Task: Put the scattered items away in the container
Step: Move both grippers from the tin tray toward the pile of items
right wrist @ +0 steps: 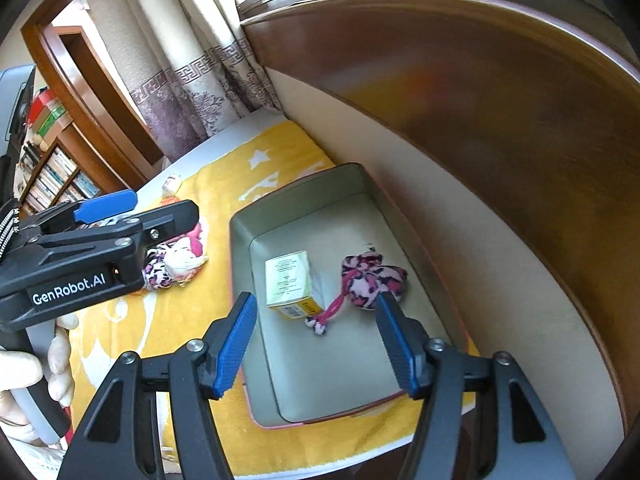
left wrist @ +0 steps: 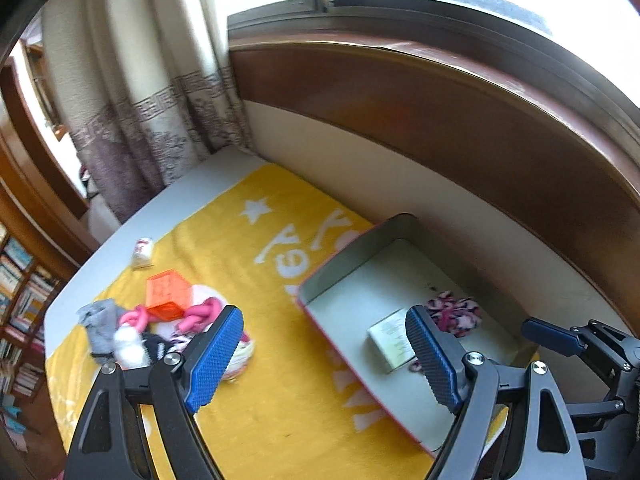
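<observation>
Towel (left wrist: 248, 264): we see a yellow towel with white lettering spread over the table.
Container (right wrist: 240, 240): our grey metal tin, pink-rimmed, lies on the towel beside the wall.
Scattered pile (left wrist: 160, 320): we count an orange plastic box (left wrist: 166, 294), a pink knotted rope (left wrist: 200, 316), grey fabric and white pieces on the towel, left of the tin.
Tin contents: we find a small carton (right wrist: 290, 278) and a pink patterned plush toy (right wrist: 370, 274) just beside each other.
Left gripper (left wrist: 324, 356): our jaws stand apart, empty, over the tin's near rim.
Right gripper (right wrist: 316, 342): our jaws are released, empty, above the tin.
</observation>
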The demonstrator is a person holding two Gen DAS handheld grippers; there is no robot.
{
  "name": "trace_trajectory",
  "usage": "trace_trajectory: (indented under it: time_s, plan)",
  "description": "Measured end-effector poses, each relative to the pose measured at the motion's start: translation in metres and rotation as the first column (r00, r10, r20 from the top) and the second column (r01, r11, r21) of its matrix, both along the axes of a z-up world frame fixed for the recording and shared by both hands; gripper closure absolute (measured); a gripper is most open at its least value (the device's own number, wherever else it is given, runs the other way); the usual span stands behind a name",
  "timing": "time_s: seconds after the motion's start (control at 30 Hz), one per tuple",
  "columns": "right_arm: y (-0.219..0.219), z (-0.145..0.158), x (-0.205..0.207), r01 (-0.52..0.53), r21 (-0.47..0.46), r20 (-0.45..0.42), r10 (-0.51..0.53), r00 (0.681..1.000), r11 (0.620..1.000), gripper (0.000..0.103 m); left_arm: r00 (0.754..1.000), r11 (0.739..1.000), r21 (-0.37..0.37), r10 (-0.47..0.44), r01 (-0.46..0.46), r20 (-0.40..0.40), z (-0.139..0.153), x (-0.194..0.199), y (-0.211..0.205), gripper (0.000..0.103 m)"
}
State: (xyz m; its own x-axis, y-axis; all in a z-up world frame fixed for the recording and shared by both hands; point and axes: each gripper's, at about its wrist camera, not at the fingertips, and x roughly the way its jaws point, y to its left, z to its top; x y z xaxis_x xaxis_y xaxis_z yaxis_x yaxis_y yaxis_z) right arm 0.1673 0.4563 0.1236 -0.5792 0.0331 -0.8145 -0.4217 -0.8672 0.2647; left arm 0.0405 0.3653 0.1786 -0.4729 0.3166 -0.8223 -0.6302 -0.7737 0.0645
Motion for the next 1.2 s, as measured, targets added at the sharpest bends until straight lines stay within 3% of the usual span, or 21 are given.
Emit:
trace_trajectory:
  time_s: [0.6, 1.0, 1.2]
  plan:
    - [-0.083, 0.014, -0.043, -0.179, 0.023, -0.018, 0.179, 0.984, 0.984, 0.037, 0.974, 0.976, -0.032, 0.214, -0.217, -0.071, 0.013, -0.011, -0.109, 0.018]
    - [-0.147, 0.017, -0.076, -0.271, 0.035, -0.009, 0.271, 0.962, 0.962, 0.037, 0.945, 0.946, -0.020, 0.321, -0.323, -0.067, 0.013, -0.023, -0.176, 0.018]
    - [-0.171, 0.012, -0.091, -0.288, 0.017, 0.010, 0.288, 0.958, 0.957, 0.037, 0.928, 0.928, -0.010, 0.371, -0.372, -0.020, 0.001, -0.036, -0.211, 0.018]
